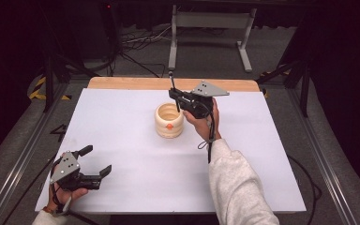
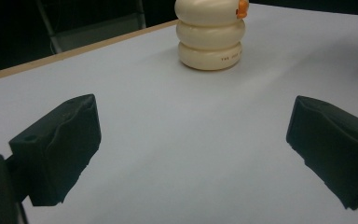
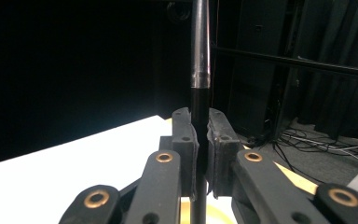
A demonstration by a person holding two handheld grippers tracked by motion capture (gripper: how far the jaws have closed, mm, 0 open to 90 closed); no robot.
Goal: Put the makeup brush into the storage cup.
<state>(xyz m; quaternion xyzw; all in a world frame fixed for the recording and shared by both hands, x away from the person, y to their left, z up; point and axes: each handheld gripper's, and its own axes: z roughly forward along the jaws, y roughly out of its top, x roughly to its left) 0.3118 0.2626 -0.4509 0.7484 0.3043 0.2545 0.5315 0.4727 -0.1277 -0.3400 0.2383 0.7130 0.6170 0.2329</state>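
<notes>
A cream holder made of stacked rings, with a small orange spot on its front, stands at the middle of the white table. Just to its right my right gripper is shut on a thin black pen, which stands upright above the holder's far right rim. In the right gripper view the pen rises between the two pads. My left gripper rests open near the front left corner with nothing between its jaws. In the left gripper view the holder stands far ahead of that gripper.
A wooden strip runs along the table's far edge. Behind it on the floor stand a grey metal frame and loose cables. Dark stands flank the table on both sides.
</notes>
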